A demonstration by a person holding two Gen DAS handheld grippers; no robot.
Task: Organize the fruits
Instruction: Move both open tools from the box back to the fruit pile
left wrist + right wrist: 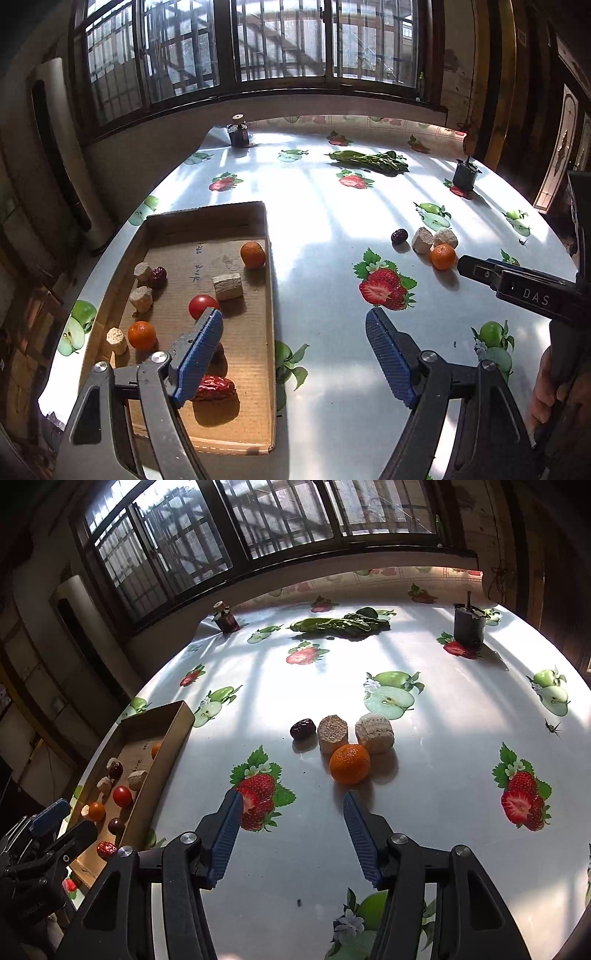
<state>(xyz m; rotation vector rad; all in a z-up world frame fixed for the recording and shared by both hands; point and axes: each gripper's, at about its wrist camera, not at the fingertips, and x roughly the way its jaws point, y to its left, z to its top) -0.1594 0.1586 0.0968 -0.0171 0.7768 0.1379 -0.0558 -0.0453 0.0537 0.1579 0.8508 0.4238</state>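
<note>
while both tongs gape wide and empty, right gripper (291, 805) near a tangerine (349, 763), left gripper (295, 325) over cardboard tray (207, 218)

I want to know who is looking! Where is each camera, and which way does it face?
Left wrist: sits on the left hand-held gripper, open, facing the cardboard tray; a hand shows at the right edge.
Right wrist: sits on the right hand-held gripper, open, facing the loose orange.
Both show the tray, the orange and the window.
</note>
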